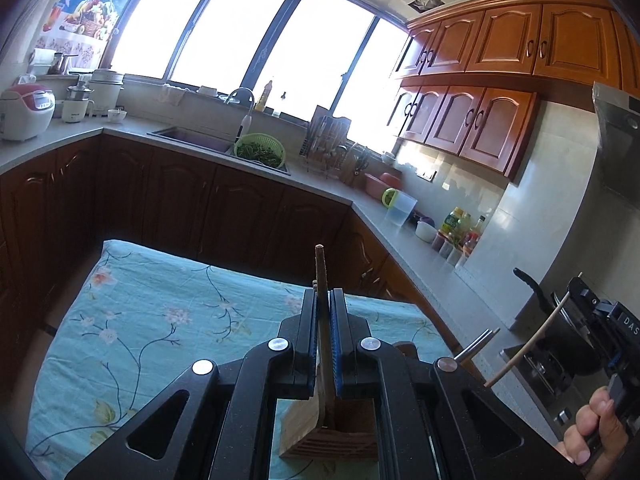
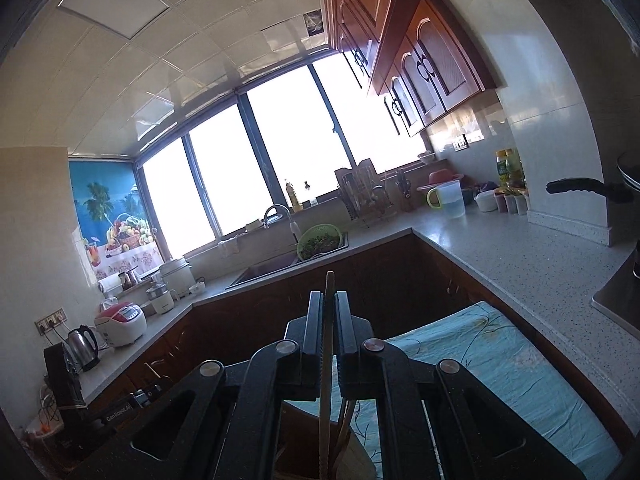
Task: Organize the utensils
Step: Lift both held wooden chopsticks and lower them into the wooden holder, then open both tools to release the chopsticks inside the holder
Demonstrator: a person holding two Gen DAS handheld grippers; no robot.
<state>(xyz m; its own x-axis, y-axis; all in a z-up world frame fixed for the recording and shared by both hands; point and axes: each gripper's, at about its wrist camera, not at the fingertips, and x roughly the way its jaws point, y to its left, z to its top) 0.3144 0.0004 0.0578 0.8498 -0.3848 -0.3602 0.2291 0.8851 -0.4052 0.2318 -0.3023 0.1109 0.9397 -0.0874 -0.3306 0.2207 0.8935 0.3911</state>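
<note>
Left gripper (image 1: 324, 312) clamped on brown wooden spatula (image 1: 325, 328), blade down in the slotted wooden utensil holder (image 1: 332, 436) on the floral teal tablecloth (image 1: 160, 320). Right gripper (image 2: 329, 320) pinches a pale thin chopstick (image 2: 326, 380) mid-shaft. Both look light, stiff, smooth: likely to pivot, so grip near mid-handle

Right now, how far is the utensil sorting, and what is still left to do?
Partly done: the wooden holder on the floral cloth already has metal utensils sticking out. In hand: the left gripper clamps a brown wooden stick above the holder, and the right gripper clamps a pale chopstick. Left: lower both in and release.
</note>
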